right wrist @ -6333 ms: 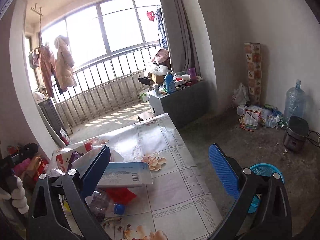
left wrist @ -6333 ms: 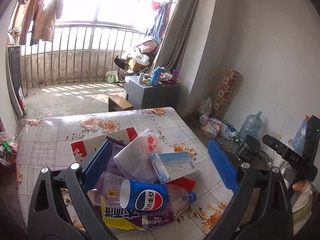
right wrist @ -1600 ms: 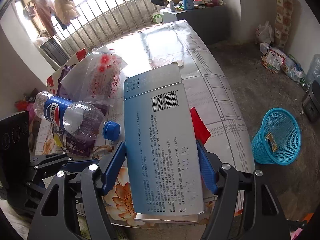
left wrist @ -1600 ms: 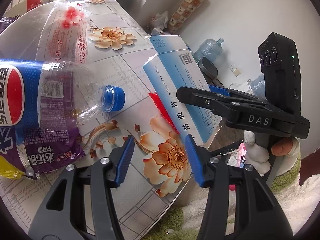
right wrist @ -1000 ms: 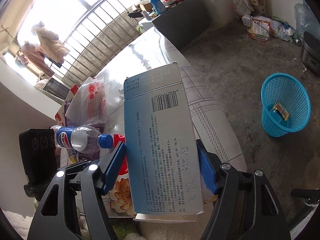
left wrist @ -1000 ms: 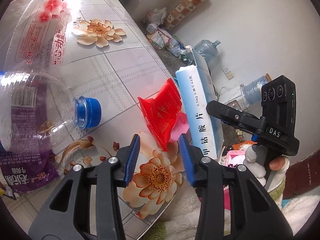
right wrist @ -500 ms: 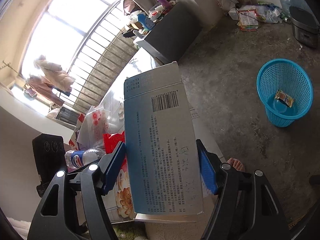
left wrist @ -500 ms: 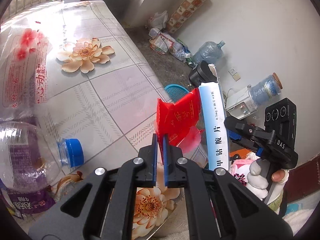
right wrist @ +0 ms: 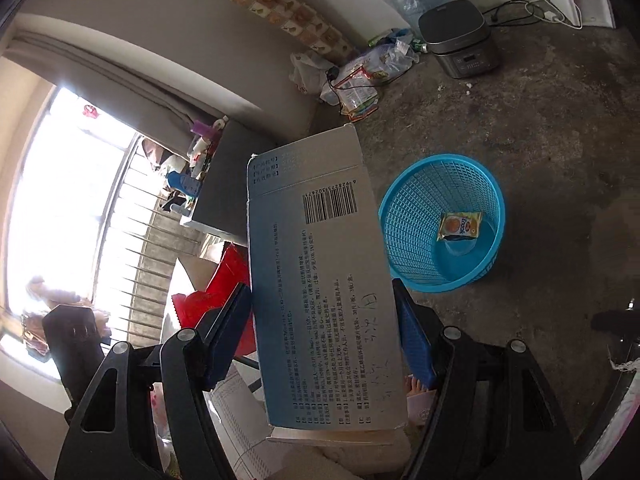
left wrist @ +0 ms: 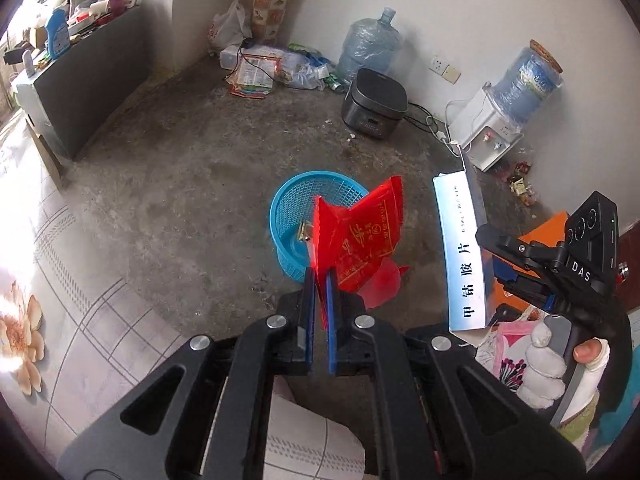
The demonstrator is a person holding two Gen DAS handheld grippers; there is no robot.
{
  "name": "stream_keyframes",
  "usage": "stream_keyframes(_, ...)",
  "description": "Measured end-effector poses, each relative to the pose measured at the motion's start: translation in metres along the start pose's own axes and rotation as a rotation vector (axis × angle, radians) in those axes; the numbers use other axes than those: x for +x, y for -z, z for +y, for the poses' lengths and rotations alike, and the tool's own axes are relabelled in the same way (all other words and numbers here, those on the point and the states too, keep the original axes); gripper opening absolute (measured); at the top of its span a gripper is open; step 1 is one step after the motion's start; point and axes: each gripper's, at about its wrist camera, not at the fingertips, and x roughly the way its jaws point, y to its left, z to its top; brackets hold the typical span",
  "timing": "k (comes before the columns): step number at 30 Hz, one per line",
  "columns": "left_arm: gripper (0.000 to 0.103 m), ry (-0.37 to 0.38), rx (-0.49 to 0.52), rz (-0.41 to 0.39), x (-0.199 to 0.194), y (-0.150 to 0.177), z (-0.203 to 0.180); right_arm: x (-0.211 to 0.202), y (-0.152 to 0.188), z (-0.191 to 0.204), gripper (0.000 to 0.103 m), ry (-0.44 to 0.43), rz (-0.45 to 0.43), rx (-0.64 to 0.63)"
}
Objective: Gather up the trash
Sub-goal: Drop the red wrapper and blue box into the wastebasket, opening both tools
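My left gripper [left wrist: 319, 280] is shut on a red foil wrapper [left wrist: 360, 240] and holds it in the air in front of a blue mesh waste basket [left wrist: 292, 216] on the concrete floor. My right gripper [right wrist: 324, 320] is shut on a pale blue medicine box [right wrist: 320, 280], which also shows in the left wrist view [left wrist: 464, 252]. The basket [right wrist: 416, 216] lies to the right of the box and holds a small yellow snack packet [right wrist: 460, 226]. The red wrapper [right wrist: 224, 280] shows left of the box.
The table [left wrist: 36, 248] with its flowered cloth is at the left. A black rice cooker [left wrist: 374, 104], a large water bottle [left wrist: 370, 48], a water dispenser [left wrist: 496, 132] and a pile of bags [left wrist: 276, 68] stand along the wall. A grey cabinet [left wrist: 84, 72] is at the far left.
Both grippers have swung away from the table toward the floor. The left one, shut on the red wrapper, now holds it by the blue basket; the right still holds the box.
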Motion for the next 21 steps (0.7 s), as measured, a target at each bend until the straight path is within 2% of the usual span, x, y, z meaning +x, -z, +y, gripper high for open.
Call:
stream_keyframes(4,0.003,-0.035,0.034,0.077,0.065,-0.035,-0.015,0.037,-0.024,-0.040,0.069,0.041,0.024,0.095)
stream_keyframes(8,0.007,-0.078,0.042,0.108,0.123,-0.066,-0.022,0.078,-0.053,-0.078,0.072,0.066,0.042,0.171)
stream_keyframes(9,0.015,-0.076,0.039,0.117,0.136,-0.071,-0.021,0.089,-0.059,-0.086,0.074,0.078,0.048,0.189)
stream_keyframes(10,0.029,-0.084,0.037,0.124,0.148,-0.076,-0.021,0.099,-0.066,-0.095,0.076,0.085,0.050,0.204)
stream_keyframes(12,0.040,-0.111,0.038,0.123,0.166,-0.083,-0.021,0.117,-0.075,-0.111,0.076,0.132,0.056,0.234)
stream_keyframes(16,0.040,-0.109,0.015,0.140,0.179,-0.082,-0.018,0.133,-0.074,-0.127,0.076,0.163,0.072,0.255)
stream_keyframes(21,0.040,-0.108,0.032,0.116,0.159,-0.075,-0.021,0.126,-0.060,-0.118,0.076,0.165,0.061,0.204)
